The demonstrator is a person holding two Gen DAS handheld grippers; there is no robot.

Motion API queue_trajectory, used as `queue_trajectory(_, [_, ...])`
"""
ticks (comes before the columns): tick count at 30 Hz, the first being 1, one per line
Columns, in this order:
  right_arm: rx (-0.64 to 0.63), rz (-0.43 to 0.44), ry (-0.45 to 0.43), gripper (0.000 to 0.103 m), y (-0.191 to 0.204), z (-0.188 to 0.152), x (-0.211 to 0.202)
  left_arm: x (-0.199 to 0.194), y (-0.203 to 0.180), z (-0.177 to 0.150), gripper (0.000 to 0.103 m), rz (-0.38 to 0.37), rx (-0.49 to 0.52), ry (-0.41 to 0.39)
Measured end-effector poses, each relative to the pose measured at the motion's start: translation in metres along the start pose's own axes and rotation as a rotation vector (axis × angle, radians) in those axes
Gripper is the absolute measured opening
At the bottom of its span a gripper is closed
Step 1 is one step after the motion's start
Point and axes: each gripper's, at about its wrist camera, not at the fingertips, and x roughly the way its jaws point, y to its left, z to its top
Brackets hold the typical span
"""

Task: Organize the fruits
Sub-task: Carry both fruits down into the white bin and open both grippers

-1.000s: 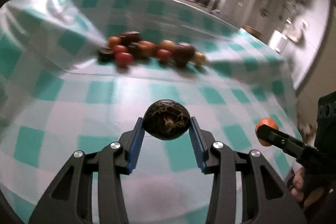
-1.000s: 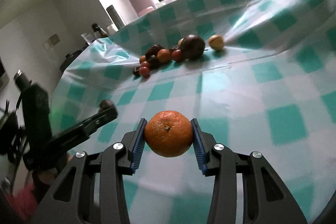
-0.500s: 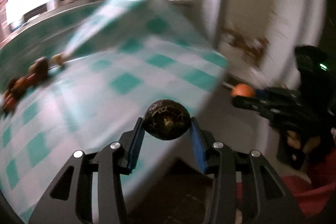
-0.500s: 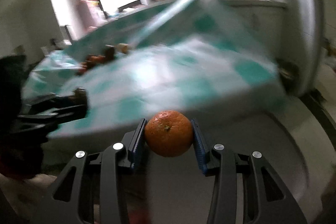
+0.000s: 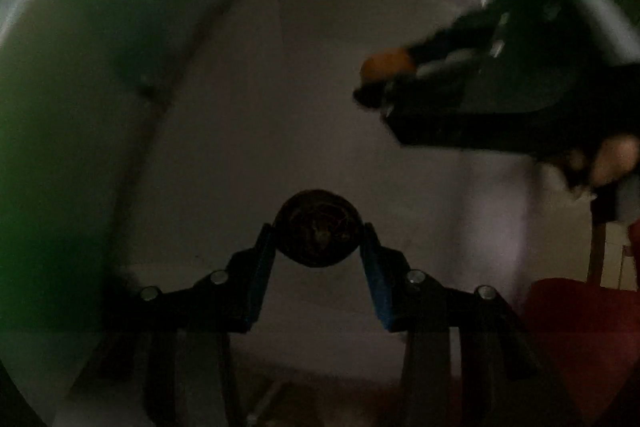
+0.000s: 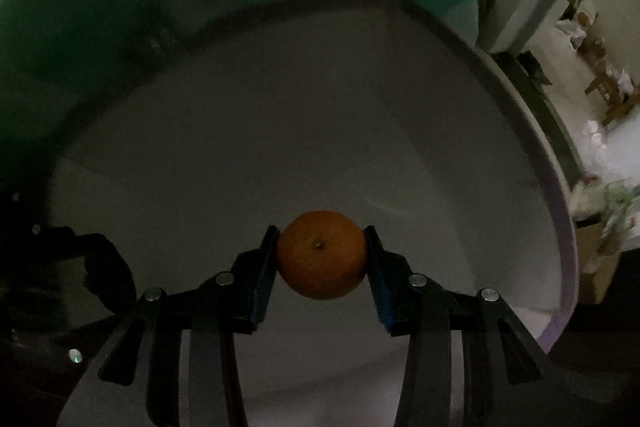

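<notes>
The left gripper (image 5: 319,241) clamps a dark passion fruit (image 5: 319,233), the right gripper (image 6: 322,255) a mandarin (image 6: 322,254), both above a white tub (image 6: 280,107); opening high above the tub risks bruising or bouncing.

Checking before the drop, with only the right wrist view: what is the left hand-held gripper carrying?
Observer: The left hand-held gripper is shut on a dark round fruit.
Operator: Does that camera see my side?
Observer: Yes. The right hand-held gripper shows blurred at its upper right, with the orange fruit between its fingers.
Operator: Anything else there that I lack?
Observer: A red thing sits at the lower right edge, too dark to identify.
</notes>
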Motion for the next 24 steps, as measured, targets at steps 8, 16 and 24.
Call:
queue_trajectory(8, [0.033,0.02,0.027,0.042,0.002,0.002,0.015,0.044,-0.003,-0.005,0.044,-0.003,-0.007,0.099])
queue_trajectory(16, [0.089,0.057,-0.031,0.066,-0.016,-0.011,-0.002,0.029,0.006,-0.015,0.073,-0.009,-0.017,0.024])
queue_trajectory(24, [0.195,0.095,-0.235,0.07,-0.04,-0.023,-0.077,-0.077,-0.001,-0.05,0.082,0.048,0.061,-0.334])
